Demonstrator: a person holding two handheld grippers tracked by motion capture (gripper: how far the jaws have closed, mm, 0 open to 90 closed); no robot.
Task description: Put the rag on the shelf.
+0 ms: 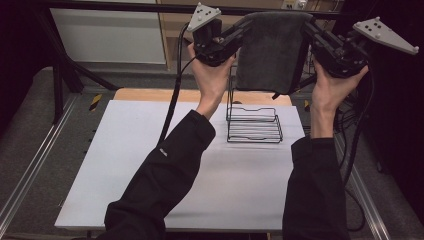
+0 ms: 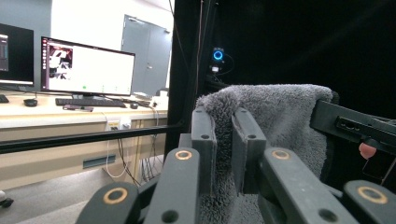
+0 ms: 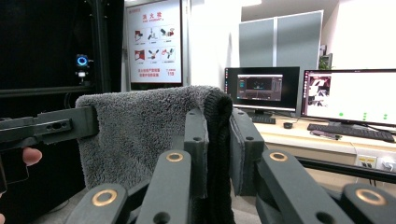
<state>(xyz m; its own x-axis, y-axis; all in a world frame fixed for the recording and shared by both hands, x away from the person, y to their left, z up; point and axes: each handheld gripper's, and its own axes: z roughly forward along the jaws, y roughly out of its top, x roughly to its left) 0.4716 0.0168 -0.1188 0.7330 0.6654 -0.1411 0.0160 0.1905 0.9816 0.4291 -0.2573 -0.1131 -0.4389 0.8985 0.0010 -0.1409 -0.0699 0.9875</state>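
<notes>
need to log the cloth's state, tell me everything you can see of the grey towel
The grey towel looks like thick, fluffy terry cloth, dark grey. It is held up in the air, stretched flat between the left gripper and the right gripper, each pinching a top corner, and it hangs down freely above the black wire rack at the table's far side. Its top edge looks folded over.

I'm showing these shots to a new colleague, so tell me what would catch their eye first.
First, the grey towel held up in the air and stretched between the left gripper and the right gripper, each clamped on a top corner. Next, the black wire rack standing on the white table right below the towel. Lit computer monitors glow in the room behind.
</notes>
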